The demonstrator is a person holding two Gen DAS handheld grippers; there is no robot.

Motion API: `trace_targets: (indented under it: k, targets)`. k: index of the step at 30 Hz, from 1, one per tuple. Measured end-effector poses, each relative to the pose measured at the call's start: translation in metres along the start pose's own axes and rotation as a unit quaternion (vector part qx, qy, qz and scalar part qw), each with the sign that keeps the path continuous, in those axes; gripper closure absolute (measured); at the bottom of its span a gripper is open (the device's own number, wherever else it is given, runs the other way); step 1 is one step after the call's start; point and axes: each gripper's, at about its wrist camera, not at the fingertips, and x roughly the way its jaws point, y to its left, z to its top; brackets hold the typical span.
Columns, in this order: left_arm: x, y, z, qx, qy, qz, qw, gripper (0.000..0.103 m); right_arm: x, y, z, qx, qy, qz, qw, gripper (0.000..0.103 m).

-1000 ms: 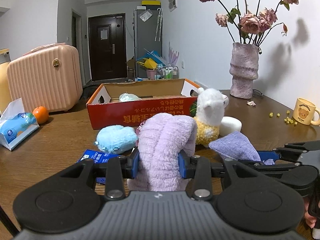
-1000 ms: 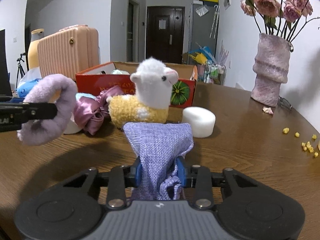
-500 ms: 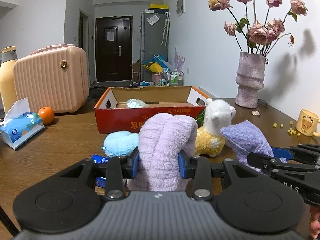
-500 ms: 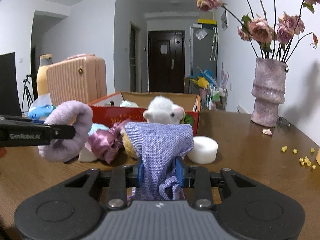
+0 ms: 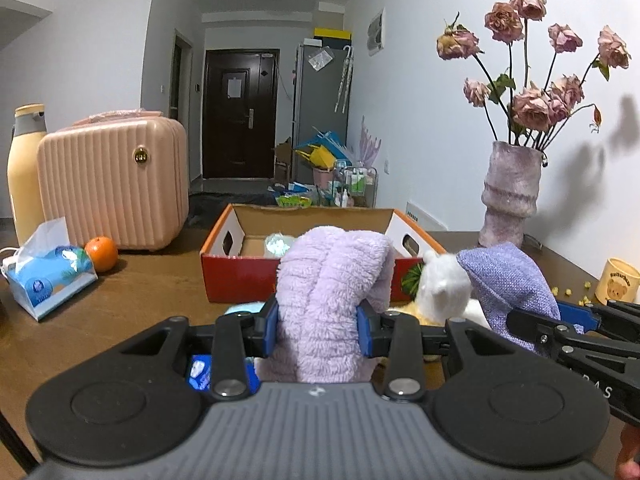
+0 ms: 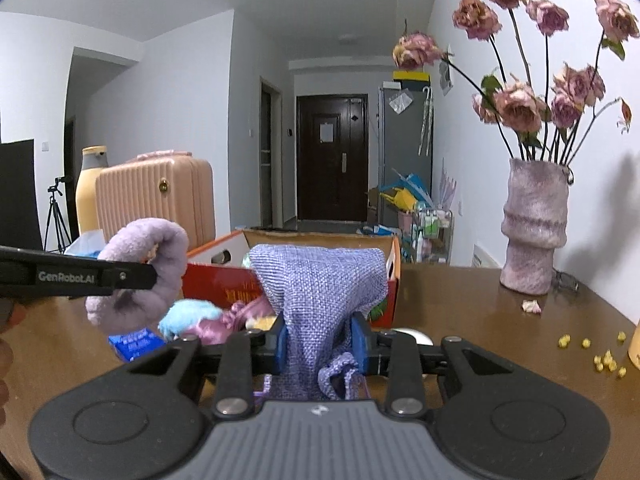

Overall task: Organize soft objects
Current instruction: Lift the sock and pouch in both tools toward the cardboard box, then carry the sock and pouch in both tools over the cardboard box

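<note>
Above the brown table [image 5: 140, 292], both grippers are lifted, each pinching a soft item. Left gripper [image 5: 318, 324]: blue pads clamped on a fluffy lilac towel [image 5: 332, 300], which bulges up between the fingers and folds over at the top. From the right wrist view the same towel [image 6: 140, 272] shows as a curled loop held off the table at the left.

Right gripper [image 6: 322, 338]: narrow, closed on a purple woven pouch [image 6: 324, 300]; its top spreads wide above the pads and a drawstring knot hangs below. In the left wrist view the pouch [image 5: 508, 280] sits to the right of the towel, in front of a white plush toy [image 5: 444, 292].

Ahead of both grippers, a red cardboard box [image 5: 236, 276] stands open on the table, with one pale bundle [image 5: 278, 245] inside. Between box and grippers, low on the table: a light blue plush [image 6: 188, 314], a pink satin scrunchie [image 6: 236, 316], a blue packet [image 6: 136, 342].

Left side of the table: tissue pack [image 5: 48, 276], an orange [image 5: 101, 254] just beside it, a pink ribbed case [image 5: 114, 184] behind, a tall yellow bottle [image 5: 24, 176] at the far edge.

Right side: vase [image 6: 534, 228] of dried roses by the wall, a cream mug [image 5: 616, 286] with a bear print, small yellow bits [image 6: 600, 354] scattered near it.
</note>
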Motion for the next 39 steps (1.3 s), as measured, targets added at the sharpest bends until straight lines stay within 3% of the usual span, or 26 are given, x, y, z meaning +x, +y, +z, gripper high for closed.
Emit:
trace_targets:
  k: [22, 39]
  targets:
    - [0.03, 0.007, 0.048, -0.017, -0.036, 0.03, 0.9988, 0.066, 0.048, 0.006, 0.057, 0.005, -0.05, 0.026, 0.998, 0.073]
    - [0.077, 0.006, 0.065, -0.024, -0.038, 0.03, 0.9985, 0.066, 0.102, -0.004, 0.076, 0.006, -0.048, 0.033, 0.998, 0.073]
